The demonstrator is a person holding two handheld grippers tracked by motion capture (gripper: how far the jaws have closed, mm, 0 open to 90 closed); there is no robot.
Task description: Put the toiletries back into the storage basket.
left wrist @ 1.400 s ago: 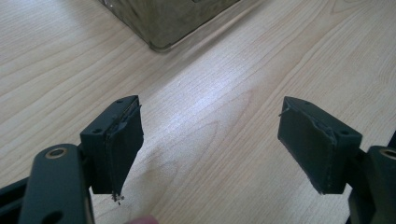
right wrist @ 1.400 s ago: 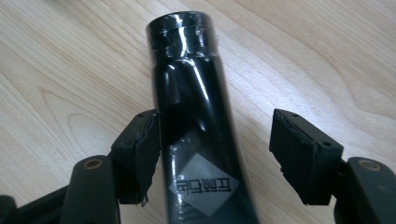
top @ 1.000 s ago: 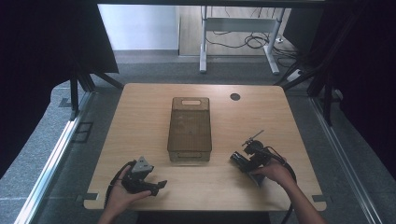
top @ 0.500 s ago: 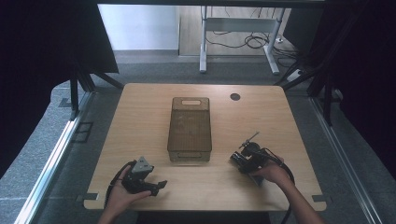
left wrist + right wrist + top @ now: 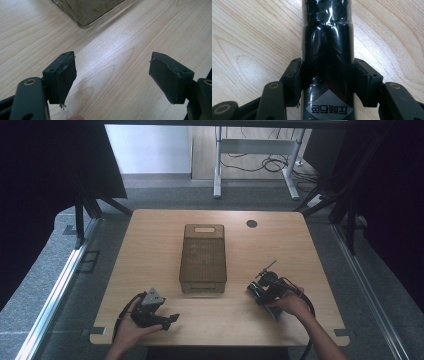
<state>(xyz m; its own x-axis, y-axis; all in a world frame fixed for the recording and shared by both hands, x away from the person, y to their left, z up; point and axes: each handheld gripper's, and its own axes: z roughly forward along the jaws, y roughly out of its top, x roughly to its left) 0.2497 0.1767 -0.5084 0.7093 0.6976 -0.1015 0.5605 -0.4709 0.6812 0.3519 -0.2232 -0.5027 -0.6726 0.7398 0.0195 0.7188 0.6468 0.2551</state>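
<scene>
Overhead, a smoky translucent lidded box (image 5: 203, 259) sits mid-table (image 5: 150, 245). Near the front edge, the left gripper (image 5: 112, 75) rests with jaws spread wide, while the right gripper (image 5: 327, 80) clamps a glossy black cylinder (label unreadable) (image 5: 328, 50).

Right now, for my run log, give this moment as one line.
left gripper: open, empty | right gripper: shut on glossy black cylinder | translucent brown lidded box: table centre, untouched

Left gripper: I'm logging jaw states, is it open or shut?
Open: the left gripper shows its jaws spread wide, with bare table between them.
</scene>
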